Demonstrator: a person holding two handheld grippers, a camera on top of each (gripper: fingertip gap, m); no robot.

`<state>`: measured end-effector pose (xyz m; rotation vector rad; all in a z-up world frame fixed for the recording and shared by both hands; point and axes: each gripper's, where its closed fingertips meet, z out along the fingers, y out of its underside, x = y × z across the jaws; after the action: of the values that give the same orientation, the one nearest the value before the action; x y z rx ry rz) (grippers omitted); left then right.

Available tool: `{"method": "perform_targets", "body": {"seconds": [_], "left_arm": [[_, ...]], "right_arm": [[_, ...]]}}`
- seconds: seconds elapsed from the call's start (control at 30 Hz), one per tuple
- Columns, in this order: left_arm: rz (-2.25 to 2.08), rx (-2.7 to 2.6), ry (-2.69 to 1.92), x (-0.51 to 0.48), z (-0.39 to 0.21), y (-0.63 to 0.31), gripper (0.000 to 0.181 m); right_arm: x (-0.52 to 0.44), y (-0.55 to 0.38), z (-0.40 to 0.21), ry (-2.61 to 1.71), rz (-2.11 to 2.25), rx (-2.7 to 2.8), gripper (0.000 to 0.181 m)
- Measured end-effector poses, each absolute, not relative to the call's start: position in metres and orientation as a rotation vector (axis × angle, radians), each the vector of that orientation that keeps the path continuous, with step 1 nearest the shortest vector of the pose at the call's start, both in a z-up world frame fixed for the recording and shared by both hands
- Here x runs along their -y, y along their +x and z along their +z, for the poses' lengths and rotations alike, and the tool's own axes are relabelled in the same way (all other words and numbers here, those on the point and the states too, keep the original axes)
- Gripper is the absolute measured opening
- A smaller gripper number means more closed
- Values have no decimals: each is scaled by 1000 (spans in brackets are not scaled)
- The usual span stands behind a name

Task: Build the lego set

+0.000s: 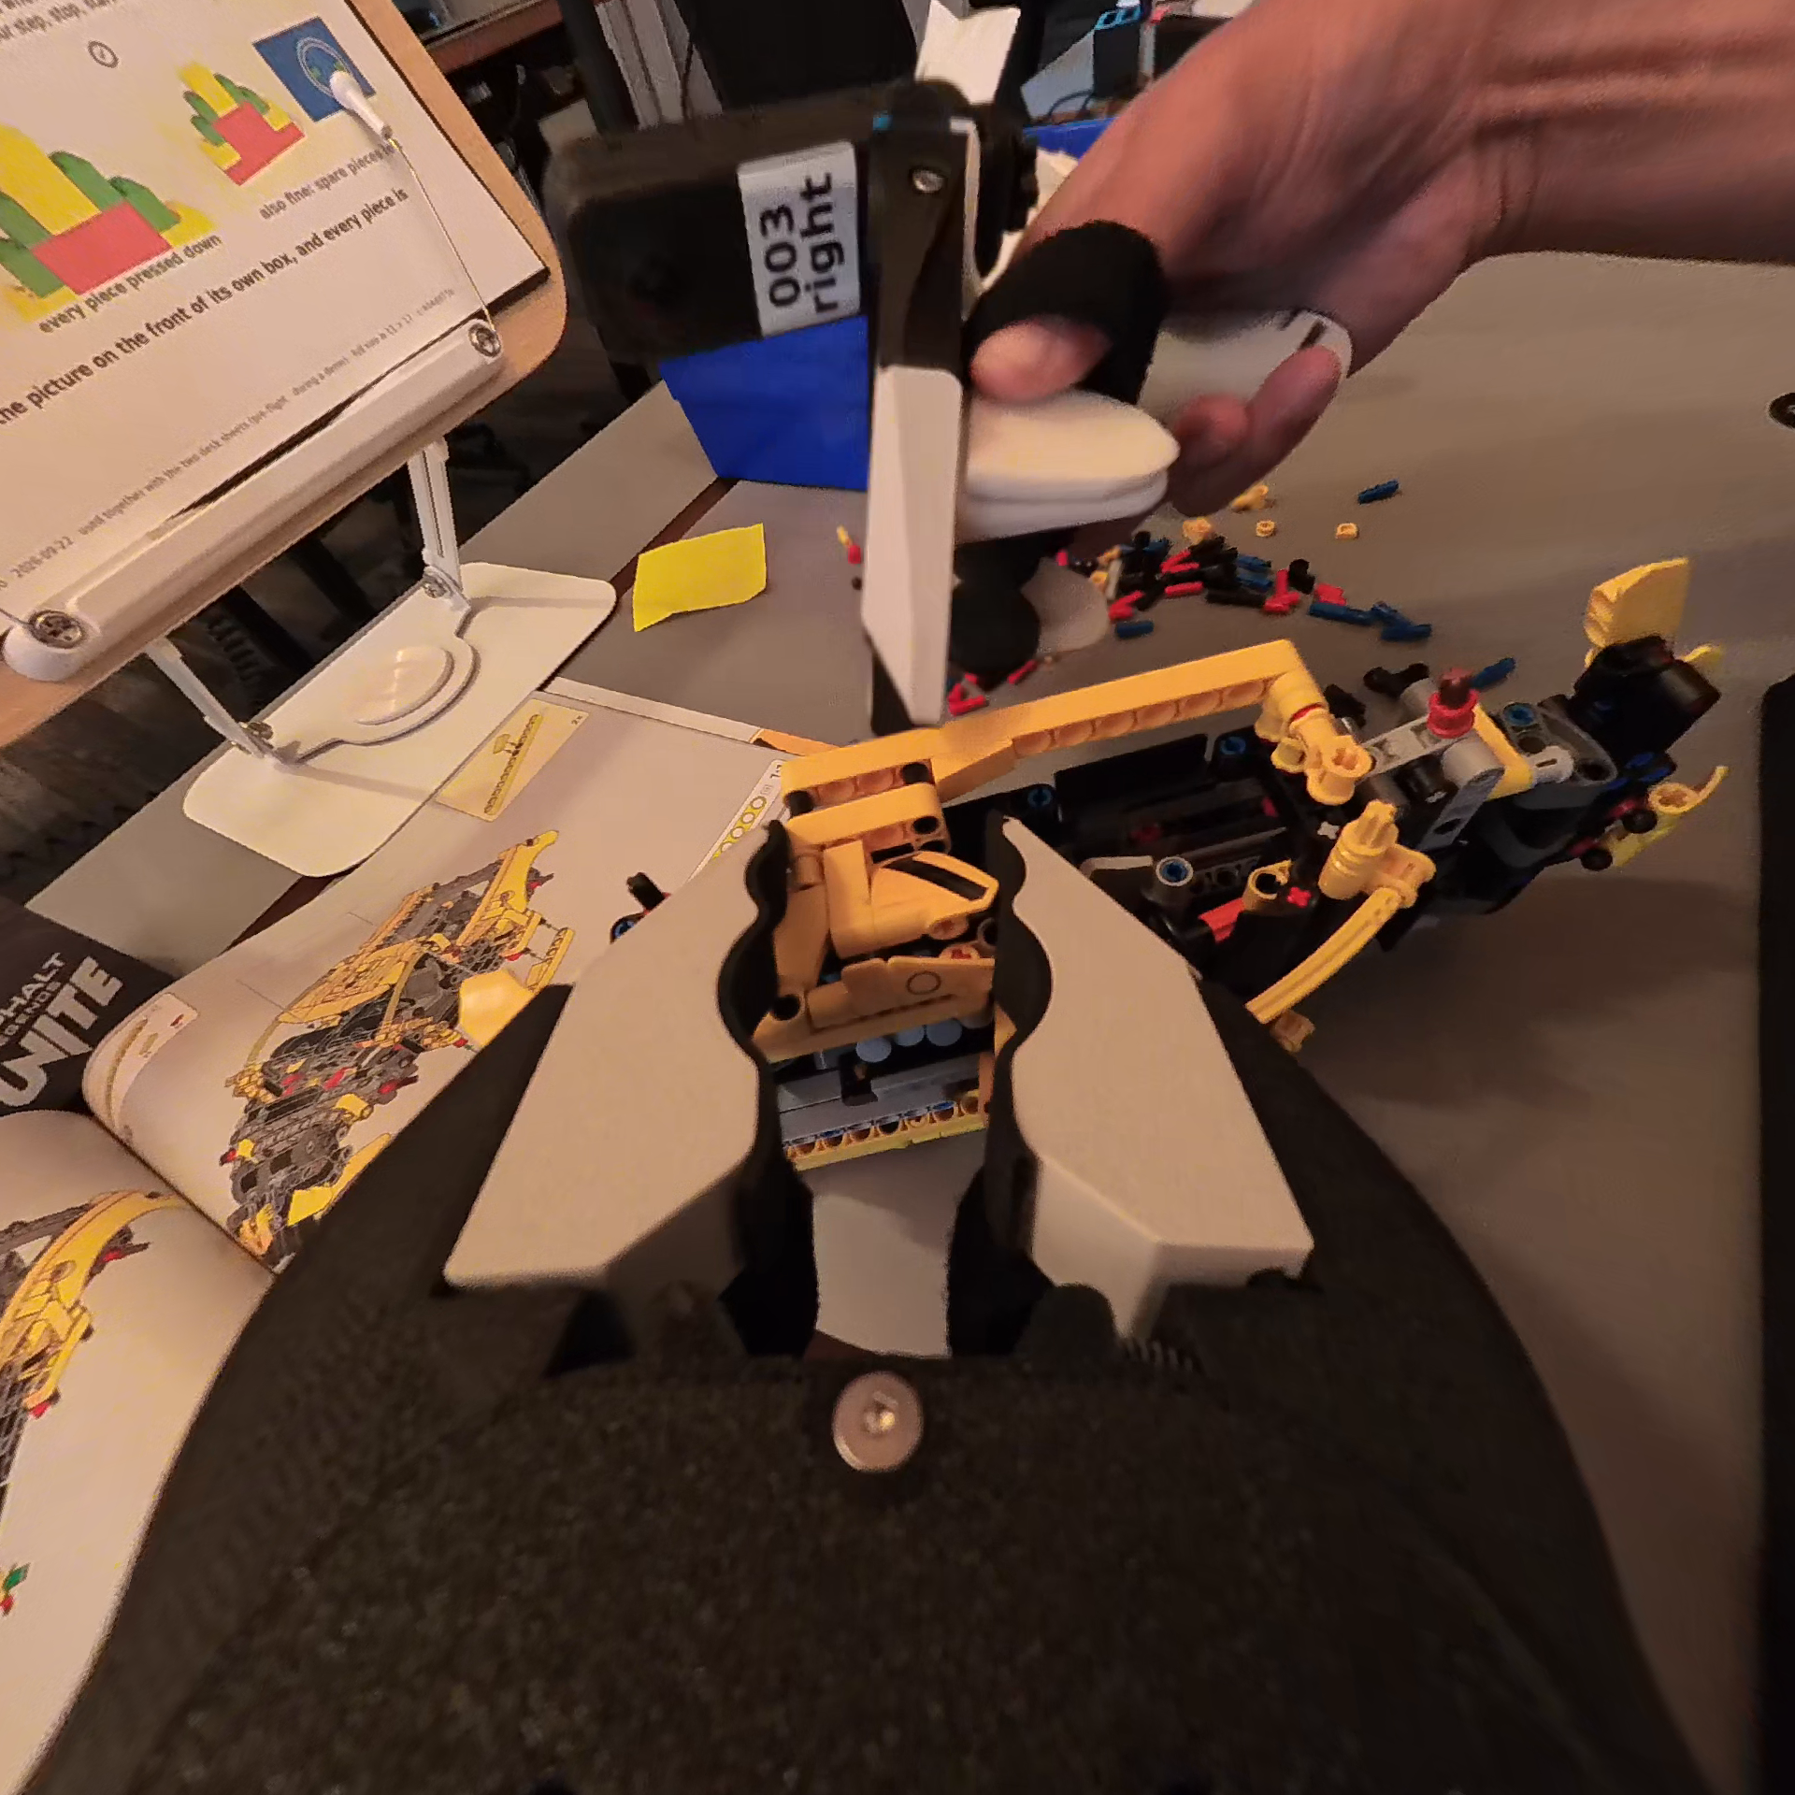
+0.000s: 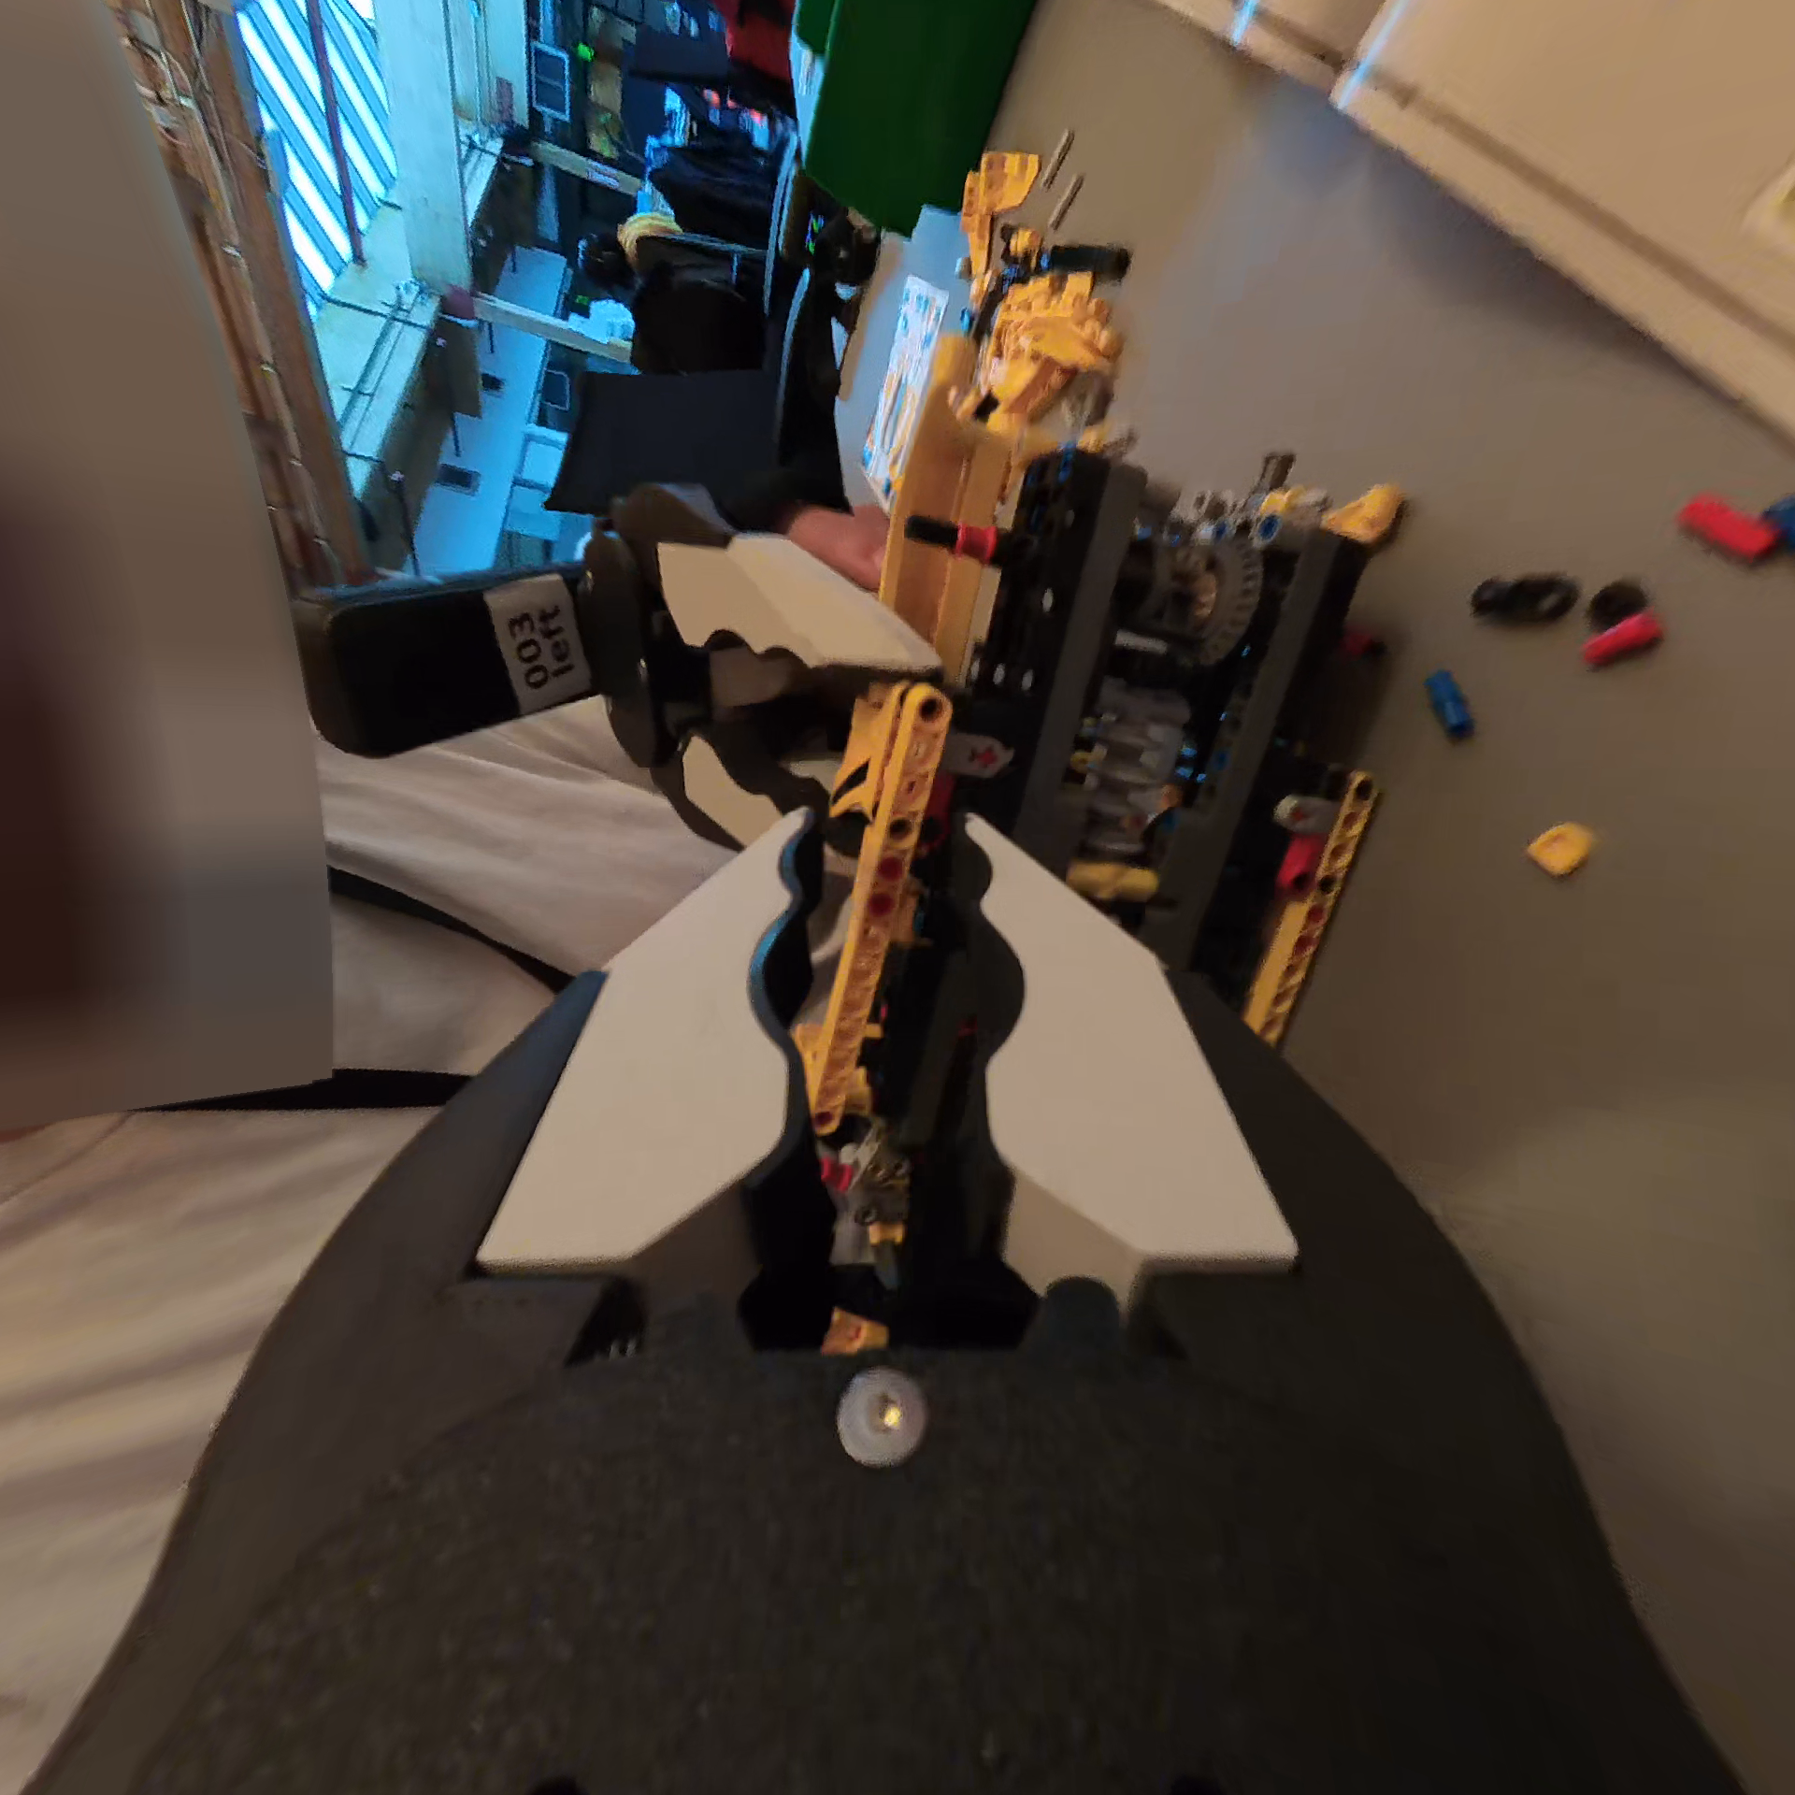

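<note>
Left wrist view: the left gripper (image 1: 879, 957) is closing its two grey fingers on the yellow front corner of the lego model (image 1: 1146, 835), a part-built yellow and black vehicle lying on the grey counter (image 1: 1457, 1214). The jaws are standing only partly apart, with the yellow block filling the gap and touching both black pads. The rest of the model is stretching away to the right of the gripper. Above it, the right gripper (image 1: 908, 670) is pointing straight down, its tips meeting the long yellow beam along the model's far edge, and a hand (image 1: 1292, 243) is working its white handles. Loose pieces (image 1: 1253, 578) in red, blue, black and yellow are lying on the counter behind the model. An open instruction booklet (image 1: 389, 932) is lying to the left, beside a white stand (image 1: 389, 680) carrying a printed sheet.

Right wrist view: the right gripper (image 2: 889, 879) is looking along the model (image 2: 1117, 622), with a yellow holed beam running between its narrowly parted fingers; whether the pads are actually pressing on it cannot be told. The left gripper (image 2: 806, 709) is gripping the model from the left, just beyond the fingertips. Scattered pieces (image 2: 1554, 641) are lying on the counter (image 2: 1506, 1117) to the right.
</note>
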<state>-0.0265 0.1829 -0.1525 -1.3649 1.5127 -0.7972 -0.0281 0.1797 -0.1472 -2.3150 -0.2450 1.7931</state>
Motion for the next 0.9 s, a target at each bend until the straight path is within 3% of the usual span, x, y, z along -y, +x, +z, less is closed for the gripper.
{"method": "perform_targets", "body": {"seconds": [0.27,0.9], "left_arm": [[-815,-1531,-1322,-181,-153,-28,40],[-857,-1531,-1326,-178,-152,-27,40]], "right_arm": [[-174,-28,-154,-2249,1990,153,6],[-170,-29,-150,-2274,1815,324,6]]}}
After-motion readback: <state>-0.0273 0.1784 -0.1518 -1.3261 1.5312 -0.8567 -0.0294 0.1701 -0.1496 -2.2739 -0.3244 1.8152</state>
